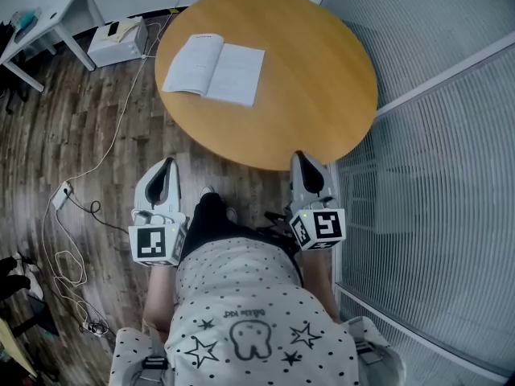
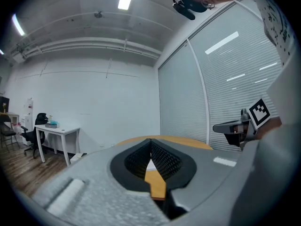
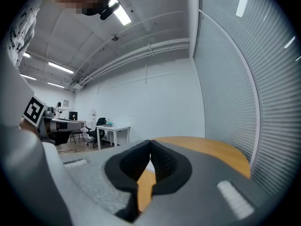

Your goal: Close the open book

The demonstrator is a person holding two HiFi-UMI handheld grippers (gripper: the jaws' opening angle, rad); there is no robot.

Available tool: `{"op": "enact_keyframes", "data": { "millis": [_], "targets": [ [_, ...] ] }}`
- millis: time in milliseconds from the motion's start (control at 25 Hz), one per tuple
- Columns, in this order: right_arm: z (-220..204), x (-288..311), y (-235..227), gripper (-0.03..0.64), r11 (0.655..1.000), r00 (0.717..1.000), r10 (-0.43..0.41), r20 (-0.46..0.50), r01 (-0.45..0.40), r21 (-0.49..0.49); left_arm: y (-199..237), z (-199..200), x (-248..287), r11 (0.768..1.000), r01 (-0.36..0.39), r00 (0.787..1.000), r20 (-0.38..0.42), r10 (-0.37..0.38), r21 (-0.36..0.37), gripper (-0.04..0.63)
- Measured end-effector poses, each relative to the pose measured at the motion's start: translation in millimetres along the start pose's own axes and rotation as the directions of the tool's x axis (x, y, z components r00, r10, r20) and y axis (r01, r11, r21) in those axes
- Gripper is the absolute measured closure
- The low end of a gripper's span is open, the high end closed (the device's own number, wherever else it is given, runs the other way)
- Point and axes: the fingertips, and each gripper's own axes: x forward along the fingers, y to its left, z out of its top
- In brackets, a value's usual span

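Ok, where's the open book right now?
In the head view, the open book lies flat on the far left part of the round table, near its edge.

Count: 2 grippers, left gripper [image 1: 166, 166] and right gripper [image 1: 299, 158], 1 marker cube each. Ahead of the fingers [image 1: 163, 180]: 1 round worktop [image 1: 322, 71], 1 open book [image 1: 215, 68]. Further ahead, left: 1 white desk [image 1: 44, 6], 1 white box [image 1: 118, 42] on floor [image 1: 80, 135].

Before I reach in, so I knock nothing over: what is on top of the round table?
An open book lies pages up toward the far left side of the table; nothing else shows on the wood. Whatever lies under the book is covered.
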Motion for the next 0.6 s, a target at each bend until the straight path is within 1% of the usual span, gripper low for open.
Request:
{"op": "enact_keyframes", "data": {
  "millis": [320,480,600],
  "targets": [
    [-1.9,21.4,-8.0,0.614,1.0,1.0,0.002,-0.024,-0.002,0.006,7.2,-0.7,25.3,1.0,0.003,1.0,-0.01,-0.003,0.0,0.585],
    [-7.1,26.7,-5.8,0.614,1.0,1.0,-0.003,-0.023,0.003,0.009,14.6,-9.6,27.9,1.0,-0.007,0.999,-0.037,0.006,-0.011,0.584],
    [-8.3,39.2,0.0,0.614,1.0,1.0,-0.006,-0.03,0.006,0.005,28.2,-12.0,37.6,1.0,0.003,1.0,-0.015,-0.004,-0.015,0.586]
  ]
}}
